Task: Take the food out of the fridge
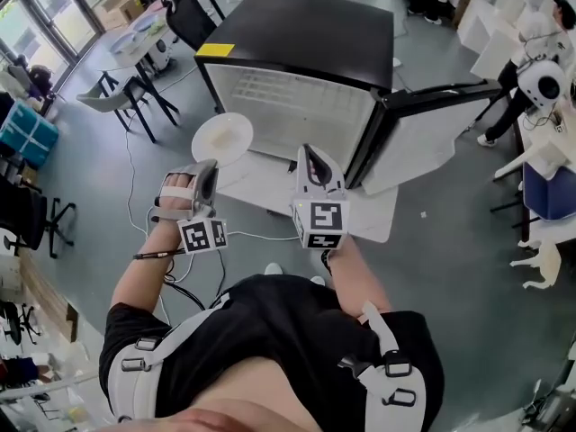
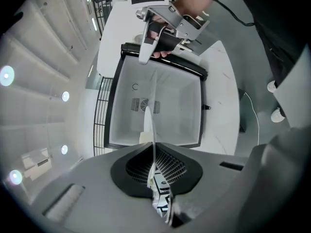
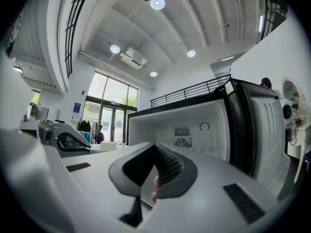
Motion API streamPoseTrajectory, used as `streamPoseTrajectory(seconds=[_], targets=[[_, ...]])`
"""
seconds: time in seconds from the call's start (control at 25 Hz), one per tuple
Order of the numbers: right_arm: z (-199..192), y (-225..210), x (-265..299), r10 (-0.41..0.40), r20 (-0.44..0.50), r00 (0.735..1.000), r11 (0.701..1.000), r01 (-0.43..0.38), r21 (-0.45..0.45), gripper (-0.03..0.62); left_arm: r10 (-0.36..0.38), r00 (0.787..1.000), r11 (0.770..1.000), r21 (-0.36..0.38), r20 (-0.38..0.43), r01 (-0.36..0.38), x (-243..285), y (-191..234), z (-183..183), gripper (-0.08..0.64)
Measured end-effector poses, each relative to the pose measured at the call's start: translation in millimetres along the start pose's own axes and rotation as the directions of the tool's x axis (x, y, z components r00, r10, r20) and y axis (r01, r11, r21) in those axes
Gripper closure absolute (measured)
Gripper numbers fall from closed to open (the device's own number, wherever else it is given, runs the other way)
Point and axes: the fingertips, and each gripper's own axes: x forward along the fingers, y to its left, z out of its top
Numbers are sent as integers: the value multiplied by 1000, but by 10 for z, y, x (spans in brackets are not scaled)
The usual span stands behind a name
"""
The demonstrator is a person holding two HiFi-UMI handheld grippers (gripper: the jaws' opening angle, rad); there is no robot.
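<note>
Two tools, head view: your left tool [image 1: 210, 169] holds a white plate [image 1: 222, 138] just outside the open front of the fridge [image 1: 297, 25]. No food shows on it. Your right tool [image 1: 309, 156] hangs beside it.
Left gripper view: the jaws are pinched nearly closed on the plate's thin rim, edge-on, probably to carry it out flat. The compartment [image 2: 180, 115] beyond looks bare.
Right gripper view: the jaws meet on nothing, likely kept free for the door [image 3: 262, 125].
</note>
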Motion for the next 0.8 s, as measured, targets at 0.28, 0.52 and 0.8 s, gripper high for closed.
streamPoseTrajectory(seconds=[0.28, 0.52, 0.8], targets=[[1, -33, 11, 8, 15, 1000, 1000, -8, -1, 586, 15, 1000, 1000, -11, 13, -15, 68, 70, 68, 543], [9, -82, -3, 2, 18, 1000, 1000, -2, 0, 586, 18, 999, 1000, 0, 34, -18, 80, 108, 164, 543], [15, -85, -19, -3, 23, 1000, 1000, 3, 1, 586, 24, 999, 1000, 17, 47, -25, 100, 154, 204, 543]])
